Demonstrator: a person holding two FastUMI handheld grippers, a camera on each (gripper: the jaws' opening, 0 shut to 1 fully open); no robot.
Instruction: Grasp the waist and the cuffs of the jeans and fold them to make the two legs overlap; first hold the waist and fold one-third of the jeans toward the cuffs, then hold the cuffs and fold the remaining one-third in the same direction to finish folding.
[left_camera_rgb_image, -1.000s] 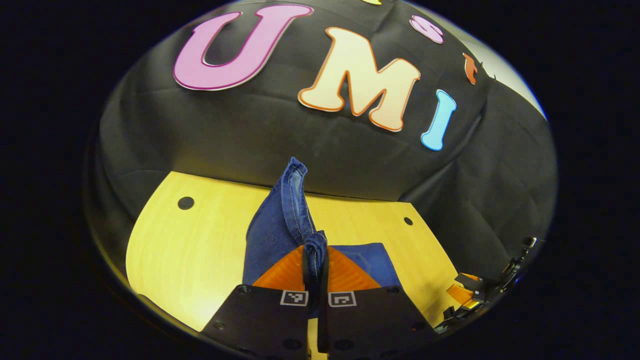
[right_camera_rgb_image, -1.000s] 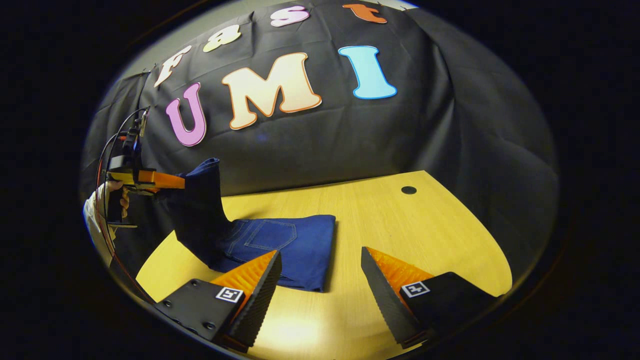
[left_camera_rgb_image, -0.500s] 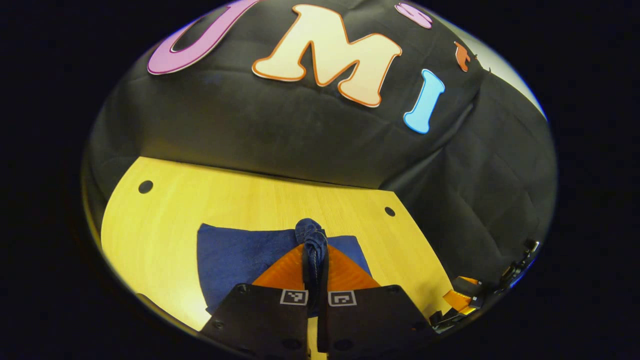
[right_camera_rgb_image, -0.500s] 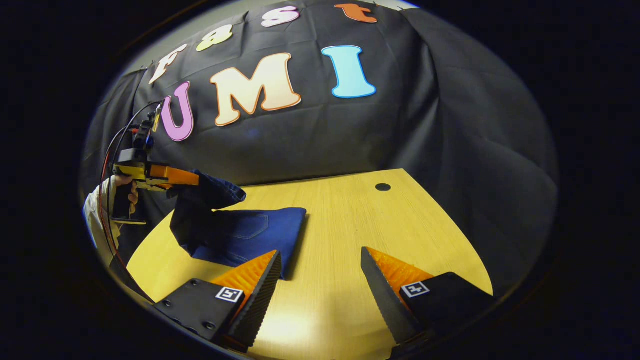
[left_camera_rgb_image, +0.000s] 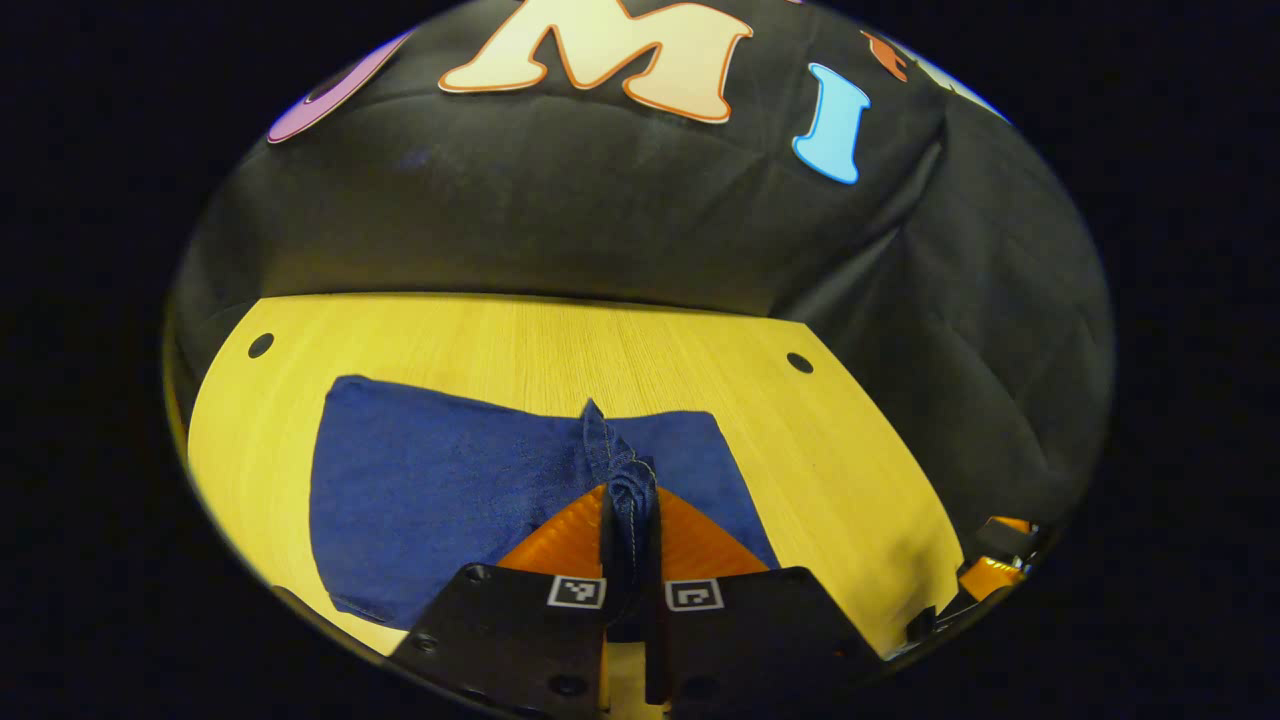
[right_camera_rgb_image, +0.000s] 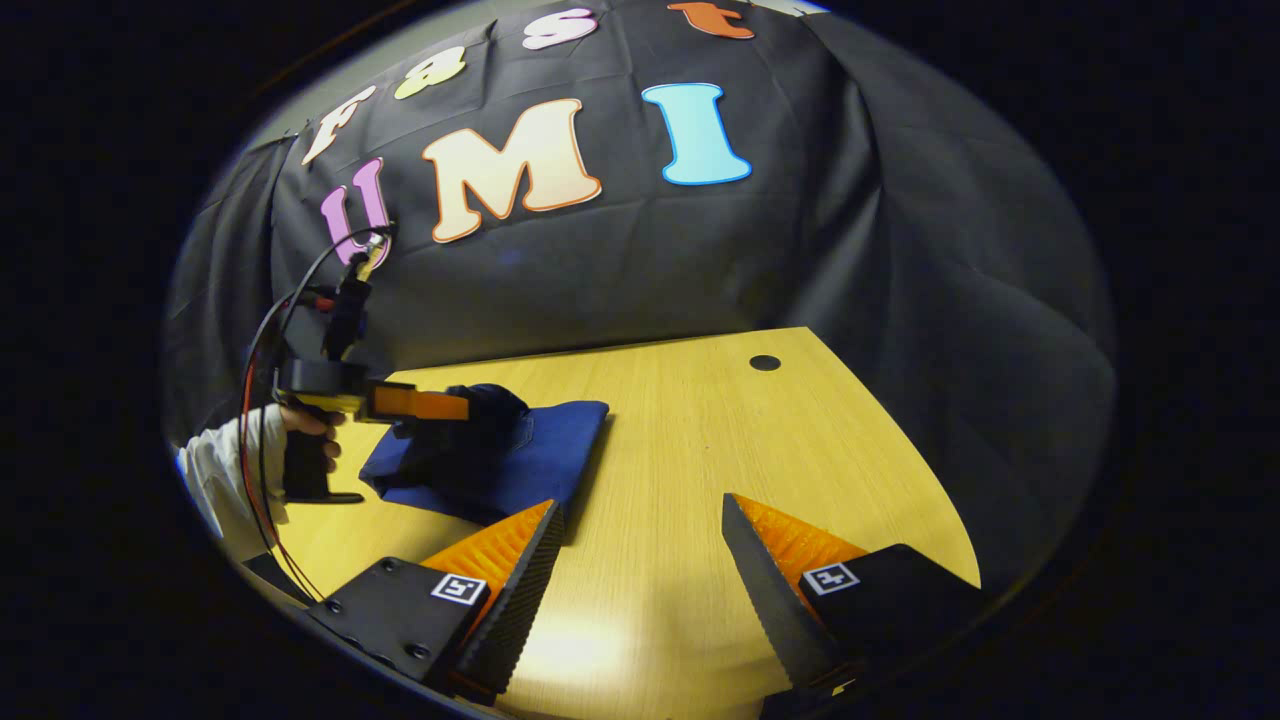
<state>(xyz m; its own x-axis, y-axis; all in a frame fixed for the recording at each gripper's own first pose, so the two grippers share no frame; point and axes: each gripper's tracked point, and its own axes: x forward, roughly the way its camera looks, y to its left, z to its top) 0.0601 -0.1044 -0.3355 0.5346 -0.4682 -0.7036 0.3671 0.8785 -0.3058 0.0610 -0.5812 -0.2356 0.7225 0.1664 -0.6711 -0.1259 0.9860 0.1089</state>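
One fold remaining, we are judging | left gripper pinching cuff over folded jeans on table | right gripper hanging agape, empty.

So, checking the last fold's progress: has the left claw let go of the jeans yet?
No, in the left gripper view the left claw is shut on a bunched edge of the jeans.

A recording booth: black cloth wall draped behind a bare wooden table.
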